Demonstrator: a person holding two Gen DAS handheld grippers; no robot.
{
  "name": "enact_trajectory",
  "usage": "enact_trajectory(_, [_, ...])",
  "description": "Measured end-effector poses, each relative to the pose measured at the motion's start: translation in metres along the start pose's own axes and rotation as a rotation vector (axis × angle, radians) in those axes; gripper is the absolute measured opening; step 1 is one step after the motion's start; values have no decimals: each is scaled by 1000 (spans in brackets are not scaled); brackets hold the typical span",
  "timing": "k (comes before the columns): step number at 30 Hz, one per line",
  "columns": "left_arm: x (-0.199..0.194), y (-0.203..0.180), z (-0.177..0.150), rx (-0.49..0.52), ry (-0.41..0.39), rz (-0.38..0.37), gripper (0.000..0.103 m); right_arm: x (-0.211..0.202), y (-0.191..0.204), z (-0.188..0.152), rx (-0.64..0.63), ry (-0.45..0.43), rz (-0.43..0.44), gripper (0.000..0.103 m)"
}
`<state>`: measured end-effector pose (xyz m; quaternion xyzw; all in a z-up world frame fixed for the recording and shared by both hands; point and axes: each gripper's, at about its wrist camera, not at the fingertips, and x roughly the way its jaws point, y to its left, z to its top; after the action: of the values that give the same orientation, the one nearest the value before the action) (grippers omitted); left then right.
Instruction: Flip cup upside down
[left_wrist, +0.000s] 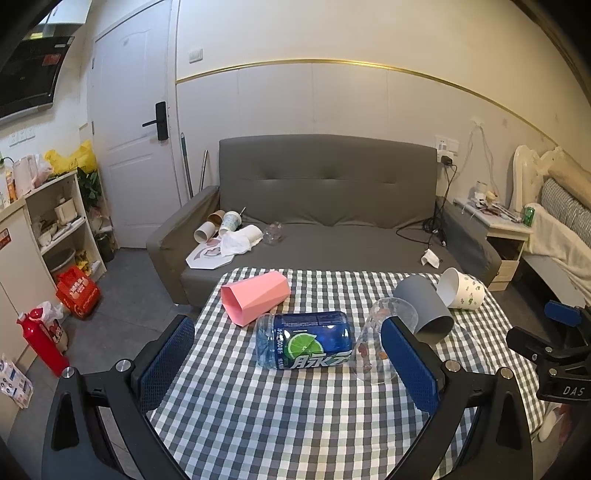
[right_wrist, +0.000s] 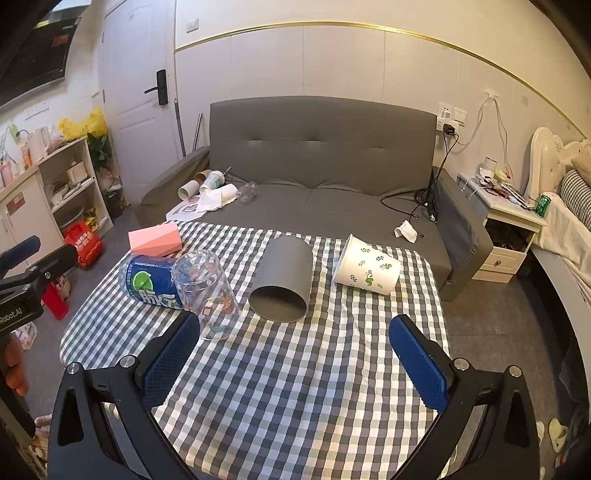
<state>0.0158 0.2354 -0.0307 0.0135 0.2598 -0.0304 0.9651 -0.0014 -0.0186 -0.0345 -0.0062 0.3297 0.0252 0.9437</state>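
Observation:
Several cups lie on their sides on a checkered tablecloth (right_wrist: 295, 369). A pink faceted cup (left_wrist: 255, 297) lies at the far left. A blue cut bottle cup (left_wrist: 304, 345) lies in the middle. A clear glass (left_wrist: 380, 343) lies beside it, a grey cup (right_wrist: 282, 282) to its right, and a white leaf-print cup (right_wrist: 365, 269) at the far right. My left gripper (left_wrist: 291, 365) is open, above the table in front of the blue cup. My right gripper (right_wrist: 295, 354) is open, in front of the grey cup. Both are empty.
A grey sofa (right_wrist: 325, 166) stands behind the table with paper cups and tissue on it. Shelves (left_wrist: 62, 221) and red items stand on the floor at left. A nightstand (right_wrist: 506, 229) and bed are at right.

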Motion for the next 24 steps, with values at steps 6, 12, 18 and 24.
enact_trajectory(6, [1, 4, 1, -19, 9, -5, 103, 0, 0, 0, -1, 0, 0, 103])
enact_trajectory(12, [1, 5, 1, -19, 10, -6, 103, 1, 0, -1, -3, 2, -3, 103])
enact_trajectory(18, [1, 5, 1, -20, 10, -6, 103, 2, 1, -2, -10, 4, -5, 103])
enact_trajectory(24, [1, 5, 2, -20, 10, -5, 103, 2, 1, -3, -13, 8, -7, 103])
